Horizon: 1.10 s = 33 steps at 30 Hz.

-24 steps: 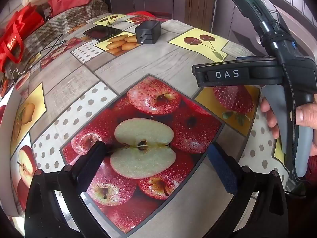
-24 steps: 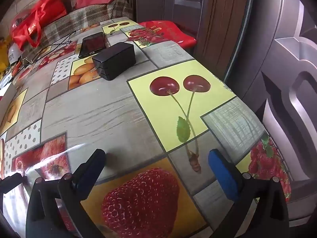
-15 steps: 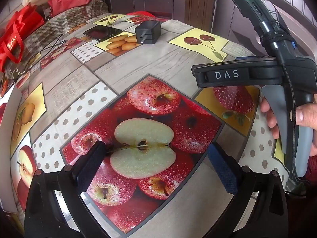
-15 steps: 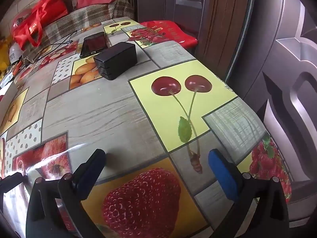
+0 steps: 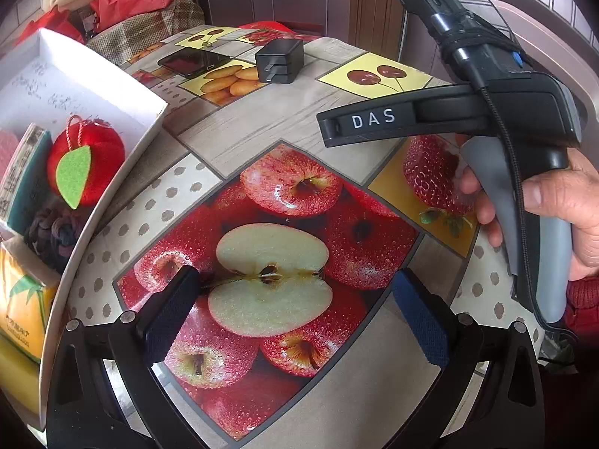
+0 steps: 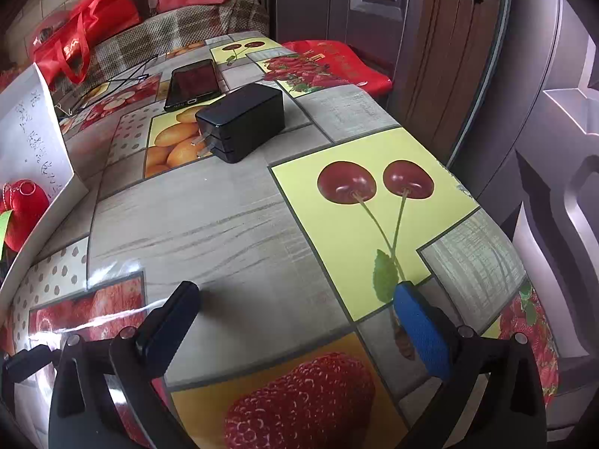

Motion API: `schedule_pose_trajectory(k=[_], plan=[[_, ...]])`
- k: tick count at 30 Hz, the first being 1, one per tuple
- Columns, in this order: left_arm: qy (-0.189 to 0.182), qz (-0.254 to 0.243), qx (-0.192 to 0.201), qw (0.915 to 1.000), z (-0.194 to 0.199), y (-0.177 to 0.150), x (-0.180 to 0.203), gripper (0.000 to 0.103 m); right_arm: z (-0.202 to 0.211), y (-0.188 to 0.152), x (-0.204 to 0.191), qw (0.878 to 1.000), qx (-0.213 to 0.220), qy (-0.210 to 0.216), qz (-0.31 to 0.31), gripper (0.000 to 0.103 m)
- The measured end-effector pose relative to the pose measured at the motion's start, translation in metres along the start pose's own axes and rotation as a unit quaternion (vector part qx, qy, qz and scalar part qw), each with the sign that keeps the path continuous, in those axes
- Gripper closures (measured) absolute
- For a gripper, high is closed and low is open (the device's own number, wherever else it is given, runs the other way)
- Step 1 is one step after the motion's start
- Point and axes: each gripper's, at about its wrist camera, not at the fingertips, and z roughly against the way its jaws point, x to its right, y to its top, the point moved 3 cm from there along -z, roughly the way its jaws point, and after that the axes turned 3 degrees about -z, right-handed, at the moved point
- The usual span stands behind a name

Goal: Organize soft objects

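Note:
A white box (image 5: 93,71) stands at the left of the table. In it lie a red plush apple (image 5: 93,157) with a green felt leaf, a dark knitted piece (image 5: 52,235), a yellow tissue pack (image 5: 22,310) and a teal-edged pad (image 5: 22,172). My left gripper (image 5: 294,277) is open over the printed apples on the tablecloth, with nothing between its fingers. My right gripper (image 6: 295,290) is open over the cherry and strawberry prints, also empty. In the right wrist view the box (image 6: 37,138) and the plush apple (image 6: 24,209) sit at the far left.
A black charger (image 6: 241,121) and a phone (image 6: 192,82) lie at the far side of the table. Behind them are a red bag (image 6: 78,45) and a plaid cushion. A hand (image 5: 561,205) holds the right gripper's handle. The table edge and a door lie to the right.
The white box with the soft things has come into view at the left of both views. Both grippers stay open and have hardly moved.

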Motion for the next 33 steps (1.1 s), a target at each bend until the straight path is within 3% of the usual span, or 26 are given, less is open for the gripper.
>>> schedule_pose_trajectory(k=[33], plan=[[0.000, 0.000, 0.000, 1.0000, 0.0056, -0.0032, -0.0007, 0.001, -0.0043, 0.0049, -0.0067, 1.000, 0.004, -0.001, 0.007, 0.000]])
